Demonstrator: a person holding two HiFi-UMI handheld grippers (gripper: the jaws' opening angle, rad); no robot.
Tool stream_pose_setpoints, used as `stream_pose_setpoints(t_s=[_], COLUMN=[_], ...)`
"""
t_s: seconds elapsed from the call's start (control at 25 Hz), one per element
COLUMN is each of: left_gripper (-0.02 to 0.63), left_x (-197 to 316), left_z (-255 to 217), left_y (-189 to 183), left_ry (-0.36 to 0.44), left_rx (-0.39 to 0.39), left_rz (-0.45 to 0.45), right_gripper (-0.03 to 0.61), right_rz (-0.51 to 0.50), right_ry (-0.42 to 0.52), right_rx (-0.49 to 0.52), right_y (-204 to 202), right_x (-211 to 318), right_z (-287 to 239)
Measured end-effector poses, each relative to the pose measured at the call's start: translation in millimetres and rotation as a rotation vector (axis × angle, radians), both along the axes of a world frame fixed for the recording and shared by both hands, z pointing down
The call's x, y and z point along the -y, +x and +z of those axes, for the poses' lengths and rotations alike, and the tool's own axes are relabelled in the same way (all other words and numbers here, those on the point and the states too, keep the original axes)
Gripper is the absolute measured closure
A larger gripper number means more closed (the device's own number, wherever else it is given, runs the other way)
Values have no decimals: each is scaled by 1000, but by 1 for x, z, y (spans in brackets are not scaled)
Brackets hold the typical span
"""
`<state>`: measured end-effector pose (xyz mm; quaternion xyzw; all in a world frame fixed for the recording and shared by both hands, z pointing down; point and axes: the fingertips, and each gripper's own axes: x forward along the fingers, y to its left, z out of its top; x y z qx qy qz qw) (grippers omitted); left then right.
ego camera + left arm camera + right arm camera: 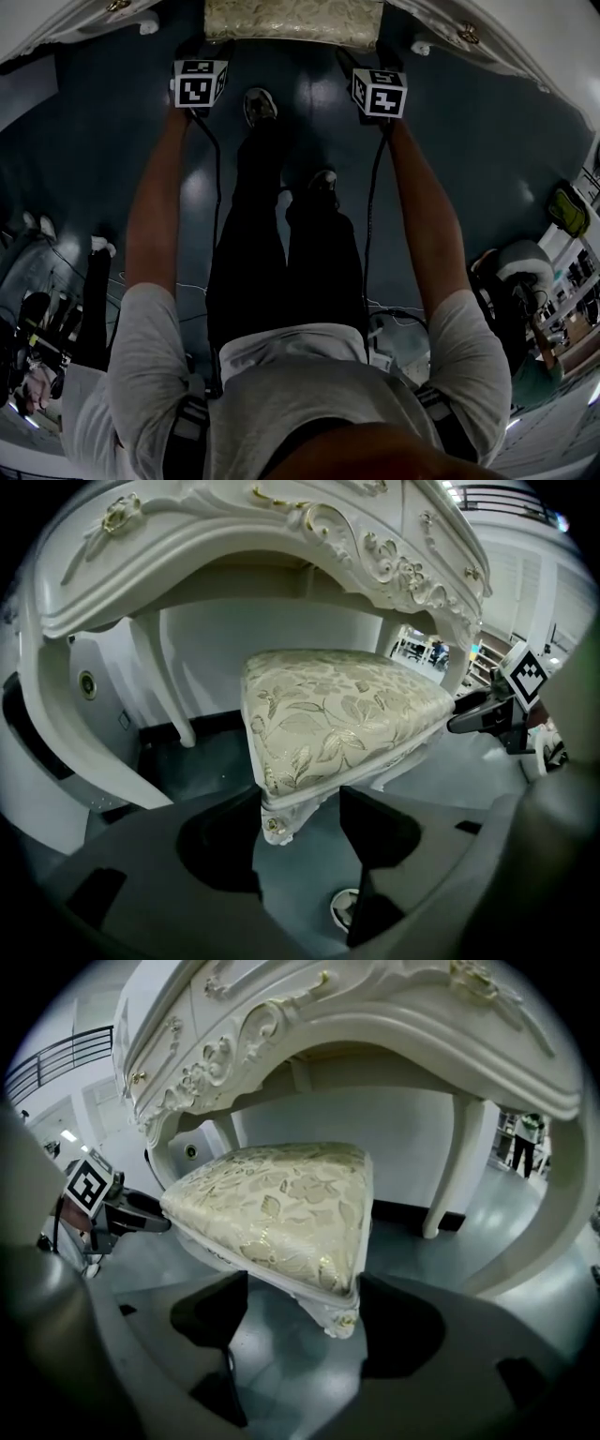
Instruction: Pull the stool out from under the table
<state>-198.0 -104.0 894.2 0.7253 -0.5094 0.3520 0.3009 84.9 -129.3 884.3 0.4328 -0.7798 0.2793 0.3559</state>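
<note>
A white stool (291,21) with a cream and gold floral seat stands at the top of the head view, under the ornate white table (525,47). My left gripper (192,56) is at its near left corner and my right gripper (375,58) at its near right corner. In the left gripper view the stool (328,714) has its carved corner between the jaws of the left gripper (298,822), both jaws against its sides. The right gripper view shows the same: the stool (281,1199) has its corner pinched in the right gripper (302,1302).
The person's legs and shoes (260,103) stand on the dark floor between my arms. Table legs (173,696) (450,1166) flank the stool. Cables and equipment (37,328) lie at the left, and more clutter (567,208) lies at the right.
</note>
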Motion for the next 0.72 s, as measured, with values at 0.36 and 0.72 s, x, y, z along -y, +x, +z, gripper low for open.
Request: stream_pose_setpoints(t_s=[0.36, 0.72], left_gripper=[362, 361], left_x=[-41, -79], left_z=[-12, -18], left_y=[0, 5], left_ry=[-14, -11], left_rx=[9, 14], left_rz=[-15, -25], right_gripper=[218, 218], right_rz=[-17, -19], right_ry=[-11, -17], right_rx=[-3, 2], right_y=[0, 5], right_x=[-46, -83], right_z=[-11, -18])
